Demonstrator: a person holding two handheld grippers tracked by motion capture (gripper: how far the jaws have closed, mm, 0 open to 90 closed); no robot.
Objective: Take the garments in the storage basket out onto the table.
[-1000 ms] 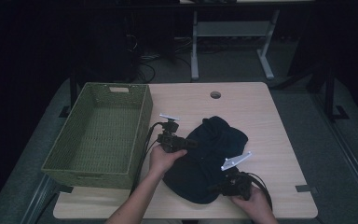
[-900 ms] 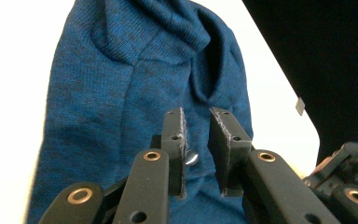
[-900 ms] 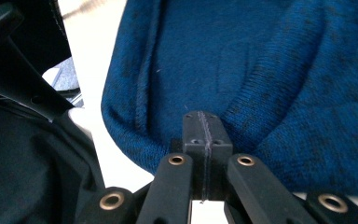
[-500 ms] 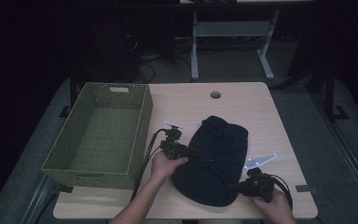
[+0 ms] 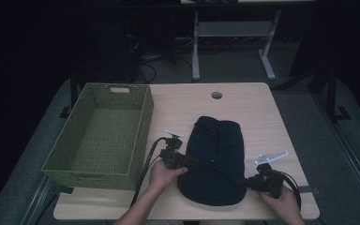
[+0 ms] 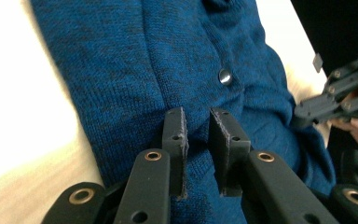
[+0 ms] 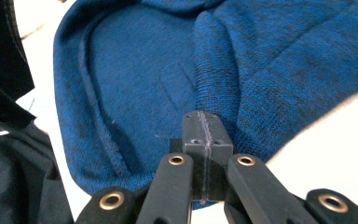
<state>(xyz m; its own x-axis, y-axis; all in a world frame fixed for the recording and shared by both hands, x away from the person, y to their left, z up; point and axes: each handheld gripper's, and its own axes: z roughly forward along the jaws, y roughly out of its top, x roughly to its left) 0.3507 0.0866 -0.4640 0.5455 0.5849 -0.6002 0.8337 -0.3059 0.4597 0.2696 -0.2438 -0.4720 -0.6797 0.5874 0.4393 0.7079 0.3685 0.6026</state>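
Note:
A dark blue knit sweater [image 5: 215, 159] lies spread on the wooden table [image 5: 243, 103], long axis running away from me. My left gripper [image 5: 193, 163] is at its left edge. In the left gripper view its jaws [image 6: 196, 116] stand a narrow gap apart with a fold of the sweater [image 6: 135, 70] bunched in the gap, near a small button [image 6: 224, 76]. My right gripper [image 5: 249, 182] sits at the lower right hem. In the right gripper view its jaws [image 7: 206, 116] are pressed together, and a taut ridge of the sweater [image 7: 135, 79] runs up to their tips.
A green woven basket [image 5: 93, 168] stands on the left side of the table, close to my left hand. A round cable hole [image 5: 216, 95] is at the table's far middle. Bare tabletop lies right of the sweater. The other hand's gripper [image 6: 335, 98] appears beyond the sweater.
My right gripper has moved to the right along the near edge. The crumpled sweater has been drawn out flatter and longer. My left gripper has shifted slightly nearer and lower.

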